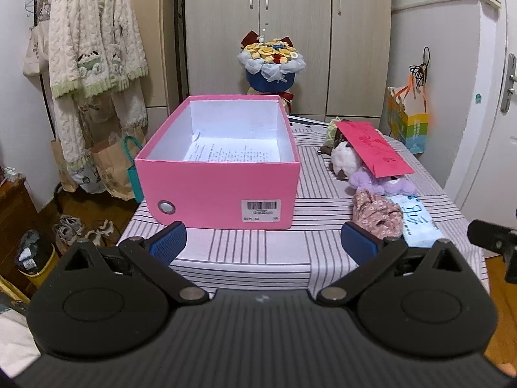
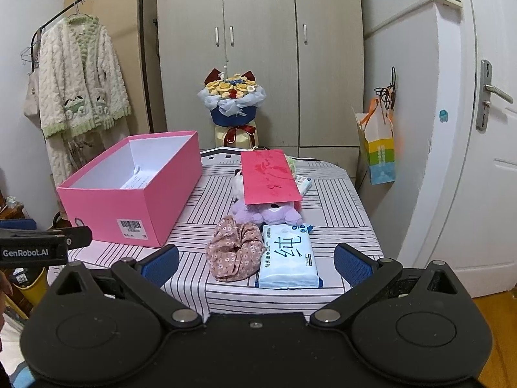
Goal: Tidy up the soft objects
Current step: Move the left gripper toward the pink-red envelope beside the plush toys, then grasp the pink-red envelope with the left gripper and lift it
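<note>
Item 1: my right gripper [image 2: 256,260], fingers apart, nothing held; floral cloth [image 2: 234,248] and wipes pack [image 2: 288,258] lie just ahead, between the fingers.
Item 2: my left gripper [image 1: 263,241], fingers apart, nothing held; pink box [image 1: 217,174] straight ahead on the striped desk [image 1: 258,245], only paper inside.
Item 3: purple plush [image 2: 265,211] and white plush [image 1: 345,158] beyond the cloth, half under a red envelope [image 2: 269,176].
Risk, my judgement: the cloth touches the pack, so a wide grasp may drag both; pulling a plush could tip the envelope off.
</note>
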A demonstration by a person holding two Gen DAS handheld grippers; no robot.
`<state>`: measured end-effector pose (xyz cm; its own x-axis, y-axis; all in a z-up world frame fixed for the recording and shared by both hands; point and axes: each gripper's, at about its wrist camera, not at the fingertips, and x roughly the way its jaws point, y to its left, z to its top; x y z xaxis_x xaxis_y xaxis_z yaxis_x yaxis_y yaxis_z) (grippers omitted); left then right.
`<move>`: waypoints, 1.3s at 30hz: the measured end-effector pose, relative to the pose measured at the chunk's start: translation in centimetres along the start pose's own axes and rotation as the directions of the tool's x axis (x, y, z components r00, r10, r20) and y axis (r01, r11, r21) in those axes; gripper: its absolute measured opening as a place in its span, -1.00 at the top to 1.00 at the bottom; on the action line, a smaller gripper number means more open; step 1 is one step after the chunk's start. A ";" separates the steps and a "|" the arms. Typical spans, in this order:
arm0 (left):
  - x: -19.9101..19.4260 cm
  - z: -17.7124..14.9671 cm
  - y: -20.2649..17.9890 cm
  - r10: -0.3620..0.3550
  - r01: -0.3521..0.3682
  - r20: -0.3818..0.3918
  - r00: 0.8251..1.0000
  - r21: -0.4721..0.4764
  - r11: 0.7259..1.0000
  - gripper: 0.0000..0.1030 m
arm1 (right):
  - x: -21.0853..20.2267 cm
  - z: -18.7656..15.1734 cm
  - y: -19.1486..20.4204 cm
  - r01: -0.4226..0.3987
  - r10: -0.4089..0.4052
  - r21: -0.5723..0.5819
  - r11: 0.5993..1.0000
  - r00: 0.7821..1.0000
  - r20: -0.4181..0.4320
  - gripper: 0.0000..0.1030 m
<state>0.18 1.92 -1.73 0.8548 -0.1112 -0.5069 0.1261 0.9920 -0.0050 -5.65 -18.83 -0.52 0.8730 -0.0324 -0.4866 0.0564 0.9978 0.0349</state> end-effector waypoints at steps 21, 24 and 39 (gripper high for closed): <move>0.2 -0.6 -0.4 0.027 -0.029 0.026 0.999 0.078 0.997 -1.00 | 0.2 -0.5 0.8 0.010 -0.007 -0.085 0.996 1.000 0.025 -1.00; 0.2 -0.5 -0.3 0.018 -0.019 0.025 1.000 0.055 0.998 -1.00 | 0.2 -0.5 0.6 -0.020 0.024 -0.093 0.995 0.999 0.036 -1.00; 3.1 4.4 -1.7 -0.094 0.089 0.069 0.993 0.071 0.994 -0.98 | 3.4 2.1 -1.9 -0.236 0.266 -0.209 0.949 0.955 0.129 -1.00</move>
<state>4.84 -0.38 0.54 0.8717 -0.2076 -0.4438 0.2368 0.9715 0.0107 -1.79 -21.00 -0.45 0.9116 0.2274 -0.3426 -0.2539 0.9666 -0.0340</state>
